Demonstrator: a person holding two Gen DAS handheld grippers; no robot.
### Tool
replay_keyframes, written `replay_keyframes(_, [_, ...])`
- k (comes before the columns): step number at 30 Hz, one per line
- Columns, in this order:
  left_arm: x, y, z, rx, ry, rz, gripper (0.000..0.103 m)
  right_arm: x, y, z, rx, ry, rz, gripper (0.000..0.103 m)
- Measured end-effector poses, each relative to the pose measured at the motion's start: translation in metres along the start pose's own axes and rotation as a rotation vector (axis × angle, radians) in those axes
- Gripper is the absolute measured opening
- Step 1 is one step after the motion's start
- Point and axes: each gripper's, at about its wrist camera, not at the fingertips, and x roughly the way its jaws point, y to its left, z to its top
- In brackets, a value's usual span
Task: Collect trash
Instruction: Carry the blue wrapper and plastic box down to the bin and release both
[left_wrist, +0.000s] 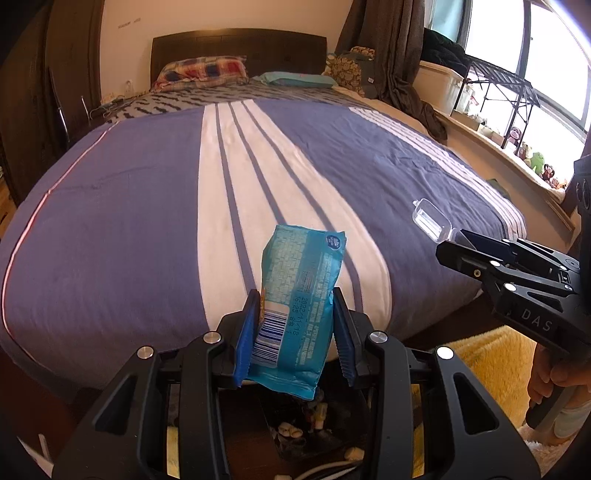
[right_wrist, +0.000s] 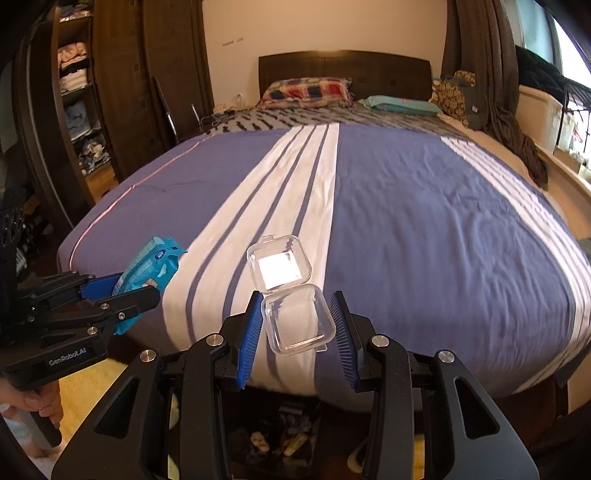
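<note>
My left gripper (left_wrist: 293, 299) is shut on a blue snack wrapper (left_wrist: 299, 295), which stands upright between the blue pads above the foot of the bed. The same wrapper (right_wrist: 149, 269) shows at the left of the right wrist view, held in the left gripper (right_wrist: 138, 288). My right gripper (right_wrist: 297, 301) is shut on a small clear plastic hinged box (right_wrist: 295, 321), whose lid (right_wrist: 279, 266) stands open above the pads. That box (left_wrist: 432, 219) appears at the right of the left wrist view, in front of the right gripper (left_wrist: 454, 243).
A wide bed (left_wrist: 147, 206) with a purple and white striped cover fills both views, with pillows (left_wrist: 201, 72) at the headboard. A yellow rug (left_wrist: 491, 365) lies on the floor by the bed's foot. Dark clutter (right_wrist: 280, 435) sits below the grippers. A wardrobe (right_wrist: 81, 92) stands at the left.
</note>
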Motion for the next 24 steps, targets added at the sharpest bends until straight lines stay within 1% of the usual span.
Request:
replay_keyframes(5, [0.013, 0.003, -0.04, -0.018, 0.066, -0.005, 0.036, 0.009, 0.003, -0.038, -0.003, 0.072, 0.011, 0.038])
replay_keyframes(7, [0.023, 0.005, -0.056, -0.032, 0.104, -0.008, 0.036, 0.013, 0.004, -0.051, -0.003, 0.102, 0.013, 0.038])
replay_keyframes(14, [0.053, 0.008, -0.107, -0.054, 0.224, -0.024, 0.036, 0.051, 0.005, -0.11, 0.016, 0.279, 0.036, 0.038])
replay_keyframes(18, [0.077, 0.006, -0.132, -0.055, 0.307, -0.034, 0.036, 0.072, 0.005, -0.133, 0.029, 0.357, 0.035, 0.038])
replay_keyframes(24, [0.108, 0.006, -0.156, -0.058, 0.406, -0.047, 0.036, 0.099, 0.001, -0.155, 0.047, 0.452, 0.029, 0.038])
